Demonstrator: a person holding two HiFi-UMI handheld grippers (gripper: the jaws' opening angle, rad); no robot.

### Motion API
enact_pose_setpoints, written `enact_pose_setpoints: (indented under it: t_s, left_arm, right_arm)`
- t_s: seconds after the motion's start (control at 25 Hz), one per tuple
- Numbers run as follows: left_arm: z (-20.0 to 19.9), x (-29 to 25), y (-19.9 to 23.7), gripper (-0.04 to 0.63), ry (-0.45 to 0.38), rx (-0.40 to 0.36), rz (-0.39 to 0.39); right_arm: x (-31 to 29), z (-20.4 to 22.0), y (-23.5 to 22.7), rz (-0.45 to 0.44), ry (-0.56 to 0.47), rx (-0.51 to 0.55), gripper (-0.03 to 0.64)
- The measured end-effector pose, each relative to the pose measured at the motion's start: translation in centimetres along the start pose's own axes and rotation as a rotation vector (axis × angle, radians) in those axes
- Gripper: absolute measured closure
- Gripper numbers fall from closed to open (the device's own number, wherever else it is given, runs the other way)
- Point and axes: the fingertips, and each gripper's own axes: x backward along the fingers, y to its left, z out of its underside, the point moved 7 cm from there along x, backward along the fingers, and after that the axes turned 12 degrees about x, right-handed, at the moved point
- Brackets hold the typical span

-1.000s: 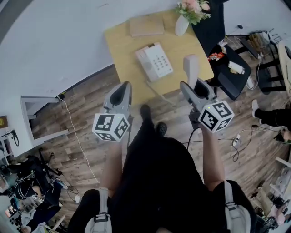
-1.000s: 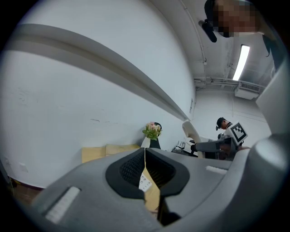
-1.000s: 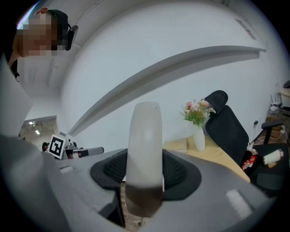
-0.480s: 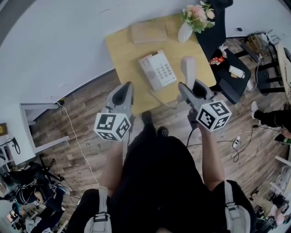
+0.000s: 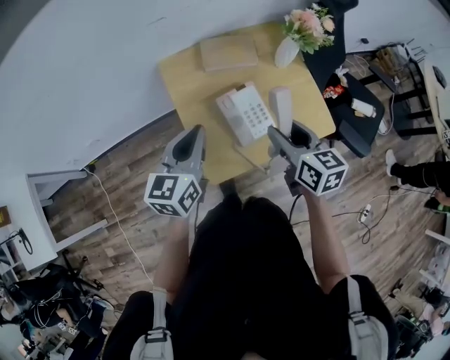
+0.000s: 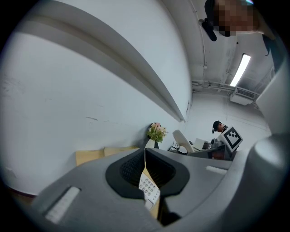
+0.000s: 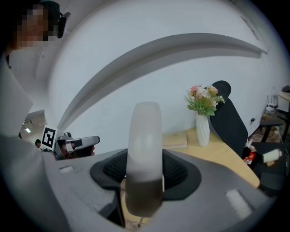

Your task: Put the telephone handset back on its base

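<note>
Okay: right gripper (image 5: 280,132) is clamped on the white telephone handset (image 5: 281,107). In the right gripper view the handset (image 7: 145,149) stands up between the jaws, lower end pinched and upper end sticking out past the right gripper (image 7: 144,183). In the head view the handset sits just right of the telephone base (image 5: 244,112), over the near right part of the wooden table (image 5: 186,77), and is not on the cradle. Can't tell whether it touches the tabletop.

The base is white, keypad up, angled, around the table's middle. A thin cord (image 5: 250,150) runs from the base toward the near edge.

Left gripper (image 5: 191,133) hovers off the near left edge of the table, apart from the base. In its own view the left gripper (image 6: 146,159) has its jaws almost together, holding nothing, with only a narrow slit between them; the keypad (image 6: 149,186) shows through that slit.

Far side of the table: a flat tan box (image 5: 226,53), and to its right a white vase (image 5: 285,50) with pink flowers (image 5: 308,19). A black chair (image 5: 329,53) stands right of the table.
</note>
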Motion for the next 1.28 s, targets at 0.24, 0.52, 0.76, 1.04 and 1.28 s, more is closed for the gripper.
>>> enact_pose_setpoints:
  t_s: [0.24, 0.52, 0.76, 1.04, 1.28]
  left_arm:
    - [0.1, -0.1, 1.2, 0.580, 0.004, 0.020, 0.005]
    - [0.8, 0.4, 2.0, 0.580, 0.023, 0.041, -0.006]
    - [1.8, 0.3, 3.1, 0.580, 0.041, 0.070, -0.042]
    - [2.6, -0.9, 3.1, 0.580, 0.057, 0.085, -0.045]
    - [2.6, -2.2, 2.8, 0.580, 0.073, 0.077, -0.045]
  right_arm:
    - [-2.1, 0.9, 1.1, -0.008, 0.062, 0.016, 0.403]
    - [-4.2, 2.1, 2.1, -0.024, 0.126, 0.053, 0.403]
    - [-6.0, 3.7, 2.1, -0.043, 0.186, 0.058, 0.403]
    - [-7.7, 5.5, 1.3, -0.061, 0.244, 0.058, 0.403]
    - [-10.1, 6.3, 1.0, -0.094, 0.286, 0.090, 0.403]
